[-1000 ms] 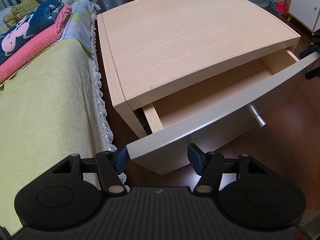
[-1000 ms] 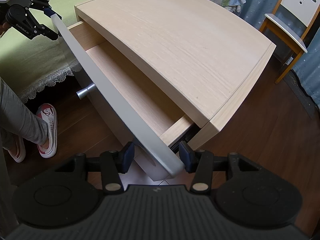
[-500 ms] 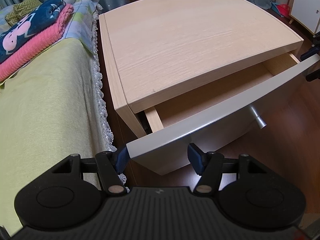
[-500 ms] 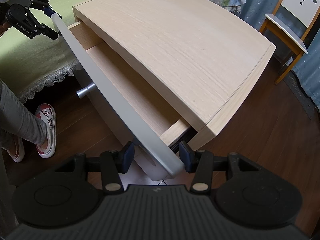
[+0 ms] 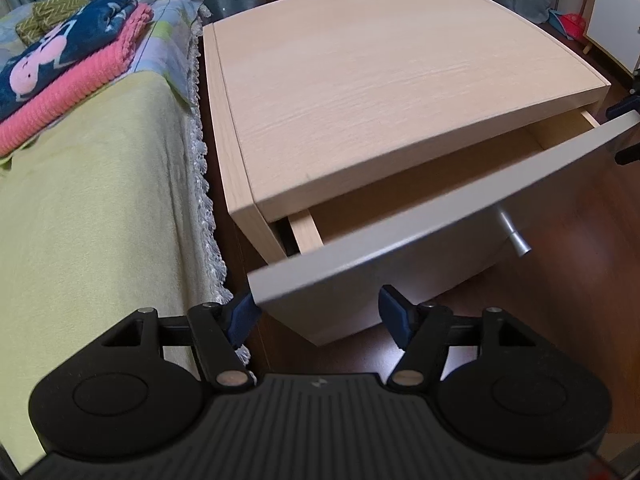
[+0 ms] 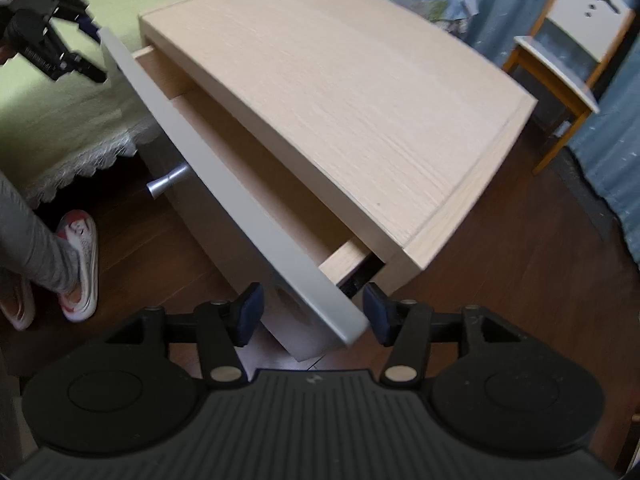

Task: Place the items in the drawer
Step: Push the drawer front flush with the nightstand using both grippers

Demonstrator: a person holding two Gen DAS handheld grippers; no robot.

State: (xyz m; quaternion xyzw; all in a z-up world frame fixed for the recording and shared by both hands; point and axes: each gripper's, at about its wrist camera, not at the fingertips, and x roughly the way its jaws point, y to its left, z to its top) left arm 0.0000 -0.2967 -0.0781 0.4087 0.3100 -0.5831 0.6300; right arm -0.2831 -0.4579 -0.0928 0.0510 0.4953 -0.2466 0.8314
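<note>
A light wooden nightstand (image 5: 380, 80) (image 6: 340, 100) has its top drawer (image 5: 420, 184) (image 6: 256, 176) partly pulled out; the part of the inside that shows holds nothing. The drawer's grey front (image 5: 400, 236) (image 6: 224, 176) carries a metal knob (image 5: 514, 236) (image 6: 166, 180). My left gripper (image 5: 319, 312) is open, and the front's left end lies between its blue pads. My right gripper (image 6: 313, 312) is open around the front's right end. Each gripper also shows at the far end in the other's view.
A bed with a yellow-green cover (image 5: 92, 208) and lace trim runs along the nightstand's left side. Folded pink and navy blankets (image 5: 72, 64) lie on it. A person's leg and slipper (image 6: 76, 264) stand before the drawer. A wooden chair (image 6: 568, 60) is behind.
The drawer has slid partway back into the nightstand, narrowing the opening. Both grippers moved with its front and stayed open.
</note>
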